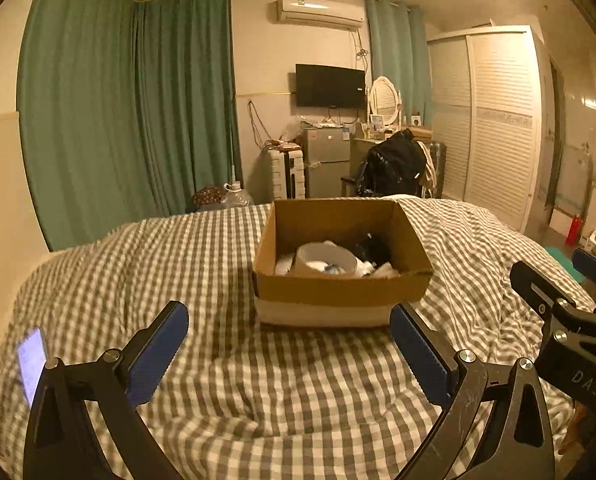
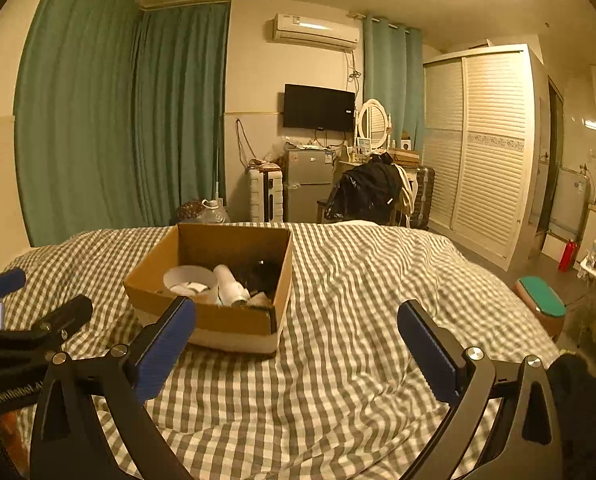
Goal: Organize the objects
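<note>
An open cardboard box (image 1: 340,290) stands on the checked bed cover (image 1: 226,364). It holds a white bowl (image 1: 325,261), white items and a dark object (image 1: 372,246). In the right wrist view the box (image 2: 214,312) shows the bowl (image 2: 189,278), a white bottle (image 2: 230,285) lying down and the dark object (image 2: 260,274). My left gripper (image 1: 289,320) is open and empty, just in front of the box. My right gripper (image 2: 297,322) is open and empty, to the right of the box. Each gripper shows at the edge of the other's view: the right one (image 1: 564,280), the left one (image 2: 38,300).
A lit phone (image 1: 31,364) lies on the bed at the left. Beyond the bed stand a fridge (image 1: 325,160), a chair with a black jacket (image 1: 394,164), a white wardrobe (image 1: 494,120) and green curtains (image 1: 130,112). A green-topped stool (image 2: 542,304) stands right of the bed.
</note>
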The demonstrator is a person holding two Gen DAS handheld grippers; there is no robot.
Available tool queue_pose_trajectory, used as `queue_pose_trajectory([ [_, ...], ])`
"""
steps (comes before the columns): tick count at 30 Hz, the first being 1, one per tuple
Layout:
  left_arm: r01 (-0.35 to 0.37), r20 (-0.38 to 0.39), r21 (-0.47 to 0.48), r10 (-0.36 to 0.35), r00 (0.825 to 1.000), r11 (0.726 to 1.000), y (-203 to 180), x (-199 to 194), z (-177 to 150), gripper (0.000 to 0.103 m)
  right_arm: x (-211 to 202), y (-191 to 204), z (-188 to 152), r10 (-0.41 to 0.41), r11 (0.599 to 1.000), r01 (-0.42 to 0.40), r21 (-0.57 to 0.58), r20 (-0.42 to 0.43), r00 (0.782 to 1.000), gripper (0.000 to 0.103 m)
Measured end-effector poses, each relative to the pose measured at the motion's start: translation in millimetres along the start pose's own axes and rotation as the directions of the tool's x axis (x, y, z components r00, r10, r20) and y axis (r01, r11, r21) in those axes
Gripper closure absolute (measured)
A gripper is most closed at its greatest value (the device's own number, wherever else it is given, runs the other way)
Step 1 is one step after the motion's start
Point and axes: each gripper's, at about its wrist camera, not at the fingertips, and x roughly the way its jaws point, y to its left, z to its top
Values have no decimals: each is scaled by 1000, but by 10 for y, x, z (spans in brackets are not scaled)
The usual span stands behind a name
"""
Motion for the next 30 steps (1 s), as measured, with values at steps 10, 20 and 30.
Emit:
queue_pose_trajectory([
  [10,9,22,26,-9,1000,1000,-70,-89,-143,0,-61,-10,-172,-25,1000,25,10,-7,1000,2],
  [20,-3,-11,-43,3,1000,999,68,-48,-130,0,-57,8,-207,-21,1000,21,4,-17,1000,2],
  [30,-6,-24,-51,5,1000,999,78,-15,-153,0,-41,-23,-212,-19,1000,19,22,-24,1000,2],
])
